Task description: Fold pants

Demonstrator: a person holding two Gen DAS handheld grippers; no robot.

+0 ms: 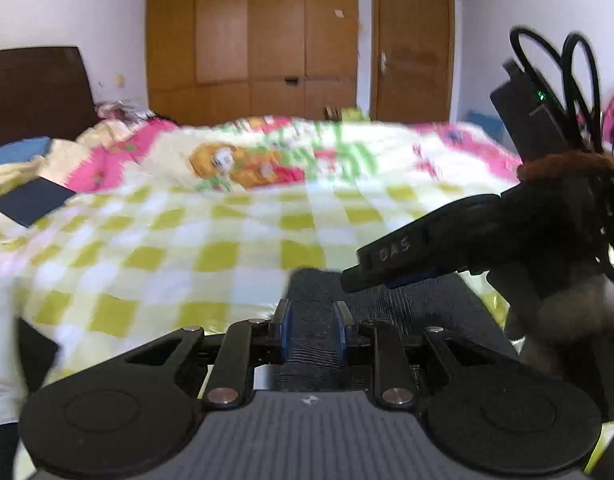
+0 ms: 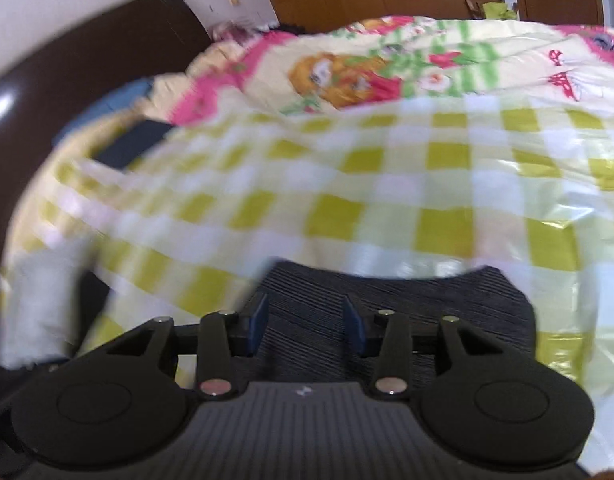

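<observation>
Both grippers, left [image 1: 311, 330] and right [image 2: 305, 326], are being held open, nothing gripped, above the folded dark pants [image 2: 447, 308]. Fold is likely done; pants edges should be checked before lifting away.

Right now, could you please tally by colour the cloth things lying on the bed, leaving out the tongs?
Dark ribbed pants: 1
Yellow-green checked sheet: 1
Pink cartoon quilt: 1
Dark blue folded item: 1
Total: 4
</observation>
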